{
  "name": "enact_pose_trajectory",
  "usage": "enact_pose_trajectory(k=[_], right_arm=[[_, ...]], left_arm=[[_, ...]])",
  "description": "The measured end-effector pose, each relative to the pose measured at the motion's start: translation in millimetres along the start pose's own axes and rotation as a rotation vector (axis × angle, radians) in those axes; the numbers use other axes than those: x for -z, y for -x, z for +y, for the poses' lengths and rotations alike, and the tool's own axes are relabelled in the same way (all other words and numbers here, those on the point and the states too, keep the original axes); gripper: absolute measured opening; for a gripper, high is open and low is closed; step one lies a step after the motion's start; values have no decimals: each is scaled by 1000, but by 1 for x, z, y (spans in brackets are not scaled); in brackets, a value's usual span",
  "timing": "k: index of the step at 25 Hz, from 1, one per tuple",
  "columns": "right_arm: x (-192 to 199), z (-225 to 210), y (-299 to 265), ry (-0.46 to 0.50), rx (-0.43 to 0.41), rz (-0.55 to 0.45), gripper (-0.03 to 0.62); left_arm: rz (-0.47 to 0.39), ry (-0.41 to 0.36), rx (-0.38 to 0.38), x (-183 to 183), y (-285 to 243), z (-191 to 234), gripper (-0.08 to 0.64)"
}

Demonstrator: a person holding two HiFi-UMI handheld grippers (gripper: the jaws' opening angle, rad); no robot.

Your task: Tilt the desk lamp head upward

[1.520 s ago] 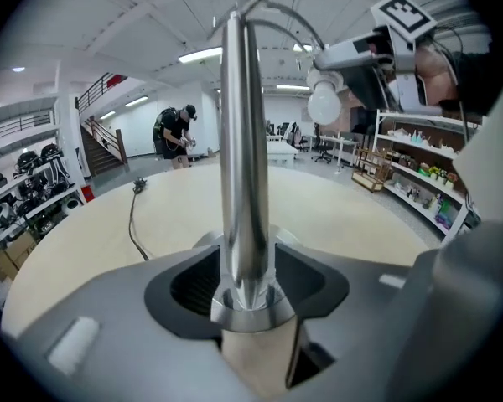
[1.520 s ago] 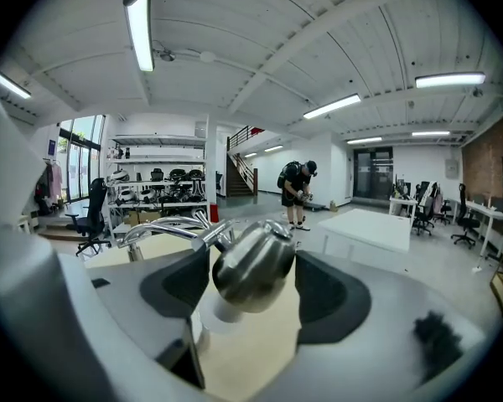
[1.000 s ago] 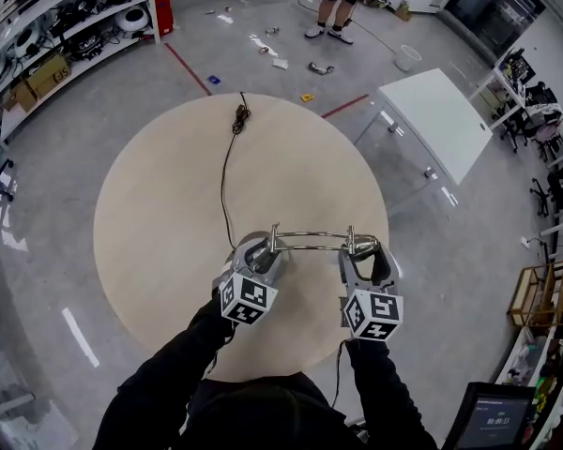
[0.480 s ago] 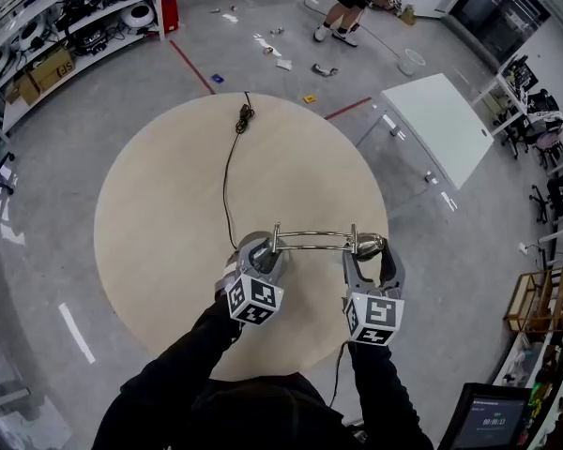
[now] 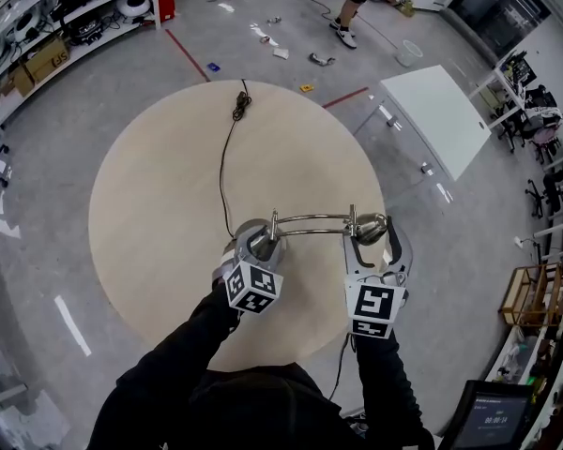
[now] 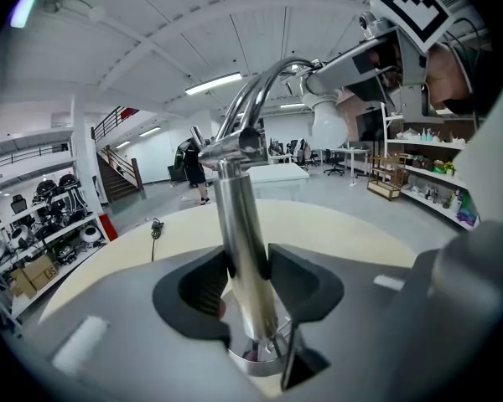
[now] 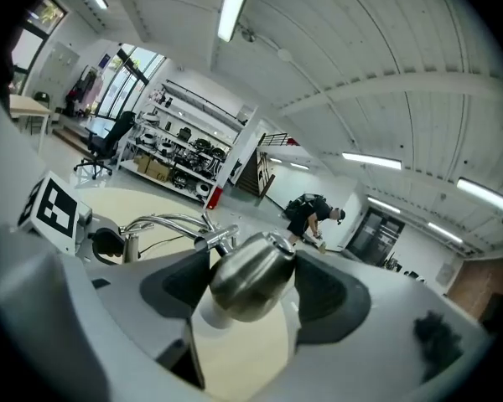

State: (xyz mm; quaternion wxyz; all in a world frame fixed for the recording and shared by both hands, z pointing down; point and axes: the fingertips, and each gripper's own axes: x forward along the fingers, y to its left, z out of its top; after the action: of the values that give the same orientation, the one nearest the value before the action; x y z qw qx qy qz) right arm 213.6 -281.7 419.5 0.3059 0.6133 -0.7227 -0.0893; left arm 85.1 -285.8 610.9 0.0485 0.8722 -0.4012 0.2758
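Lamp head [image 7: 245,290] clamped in right claw [image 7: 251,281] | post [image 6: 239,224] clamped in left claw [image 6: 250,273]

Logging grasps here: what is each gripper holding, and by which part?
Both hold the desk lamp: the left gripper clamps its upright post just above the base, the right gripper clamps the lamp head.

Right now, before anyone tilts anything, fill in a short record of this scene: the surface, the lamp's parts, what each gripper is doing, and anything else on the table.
Surface: round table, pale top
Lamp parts: upright chrome post, curved arm, lamp head
Left gripper: closed on the post, low down near its base
Right gripper: closed around the lamp head
Also on table: black cable running toward the far edge
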Motion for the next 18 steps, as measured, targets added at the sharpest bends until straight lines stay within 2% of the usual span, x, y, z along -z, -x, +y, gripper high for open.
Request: enact_pose_trajectory(k=[18], right_arm=[[-71, 16, 20, 398, 47, 41, 332]], left_arm=[[-1, 14, 5, -2, 15, -1, 156]])
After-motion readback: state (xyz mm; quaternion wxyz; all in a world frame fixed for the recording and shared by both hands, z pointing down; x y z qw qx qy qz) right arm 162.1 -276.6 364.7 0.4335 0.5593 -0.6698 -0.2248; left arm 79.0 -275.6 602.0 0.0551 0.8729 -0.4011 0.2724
